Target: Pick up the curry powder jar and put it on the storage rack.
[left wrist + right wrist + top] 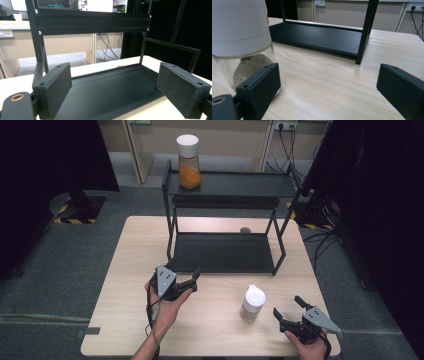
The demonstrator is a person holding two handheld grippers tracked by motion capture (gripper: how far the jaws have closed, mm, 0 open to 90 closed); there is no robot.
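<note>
Pale wood table (125, 285) w/ a black two-tier rack (227, 251) at the back; an orange-filled jar (189, 168) sits on its top shelf. Nearer the person, a white-capped jar (252, 303) of greyish stuff stands on the table, just left of the right gripper (289, 312), whose jaws gape wide w/ nothing in them. Left gripper (192, 279) hovers by the rack's lower shelf, also wide and empty. Probably a grab next: centre the jar btwn the pads, grip the glass below the cap, keep it upright.
</note>
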